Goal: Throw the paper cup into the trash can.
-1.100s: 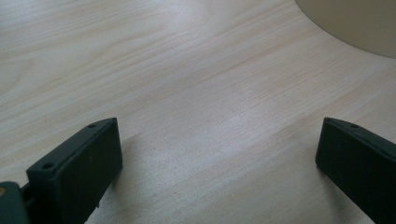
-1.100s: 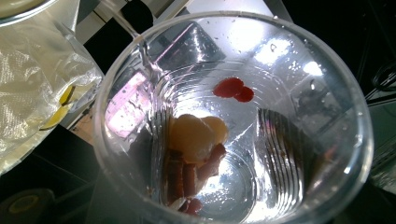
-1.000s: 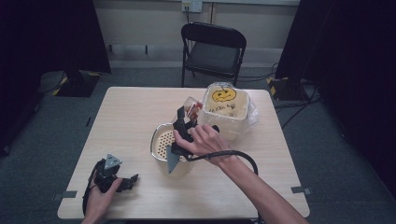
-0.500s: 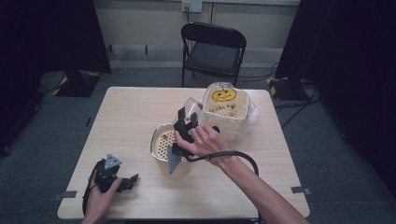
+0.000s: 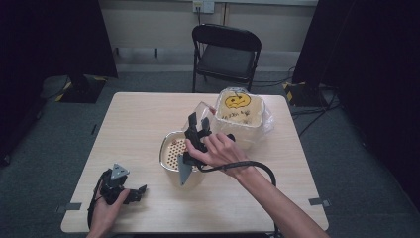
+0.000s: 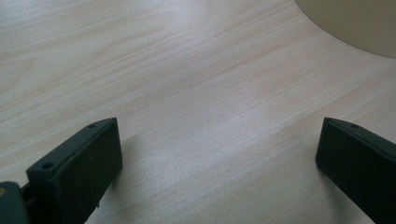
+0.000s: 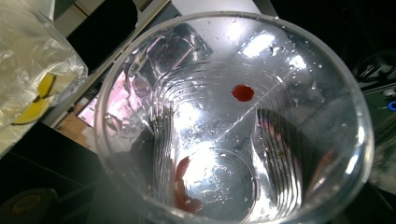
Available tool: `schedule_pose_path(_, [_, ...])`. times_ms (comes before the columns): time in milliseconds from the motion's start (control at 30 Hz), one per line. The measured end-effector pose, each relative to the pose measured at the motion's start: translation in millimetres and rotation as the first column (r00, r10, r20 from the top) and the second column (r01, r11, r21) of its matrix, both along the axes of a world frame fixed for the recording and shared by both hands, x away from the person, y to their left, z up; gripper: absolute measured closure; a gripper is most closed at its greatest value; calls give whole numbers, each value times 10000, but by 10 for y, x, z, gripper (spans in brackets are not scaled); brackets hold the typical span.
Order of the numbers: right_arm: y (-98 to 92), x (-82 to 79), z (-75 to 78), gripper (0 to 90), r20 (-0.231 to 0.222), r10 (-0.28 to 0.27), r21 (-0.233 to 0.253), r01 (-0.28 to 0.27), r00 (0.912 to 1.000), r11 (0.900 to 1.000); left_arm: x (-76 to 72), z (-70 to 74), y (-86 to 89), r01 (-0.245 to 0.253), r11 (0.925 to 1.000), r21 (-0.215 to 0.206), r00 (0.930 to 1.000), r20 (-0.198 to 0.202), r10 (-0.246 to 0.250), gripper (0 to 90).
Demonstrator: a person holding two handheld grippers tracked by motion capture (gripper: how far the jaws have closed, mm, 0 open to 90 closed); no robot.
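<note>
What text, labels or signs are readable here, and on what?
No readable words or numbers.
Yellow bucket: a pumpkin-face drawing, a sign and not text; the dark marks beneath it are too small to read.
Clear cup held by the right tool: no print, just red residue.
Metal strainer bowl, table and left tool: no markings legible.

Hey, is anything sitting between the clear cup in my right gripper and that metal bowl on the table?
Nothing visible. The right gripper holds the clear cup right at the far rim of the metal bowl, with open air between.
</note>
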State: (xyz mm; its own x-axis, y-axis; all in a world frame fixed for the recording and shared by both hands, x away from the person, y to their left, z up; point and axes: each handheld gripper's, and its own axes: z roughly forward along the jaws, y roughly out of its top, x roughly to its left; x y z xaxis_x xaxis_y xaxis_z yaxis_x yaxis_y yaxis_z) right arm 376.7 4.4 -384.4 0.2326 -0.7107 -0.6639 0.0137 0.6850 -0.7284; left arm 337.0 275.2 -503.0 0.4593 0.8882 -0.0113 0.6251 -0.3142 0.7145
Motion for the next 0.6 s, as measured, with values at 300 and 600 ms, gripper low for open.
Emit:
schedule_pose_path(300, [4,-10,-28,490,53,193,-113,-192,9998,9998,1,3,5,43,10000,81,10000,-2,-43,0])
schedule_pose_path(600, [-110,99,450,487,-4610,1032,5912,2183,8814,7764,1,3,5,43,10000,83,10000,-5,-43,0])
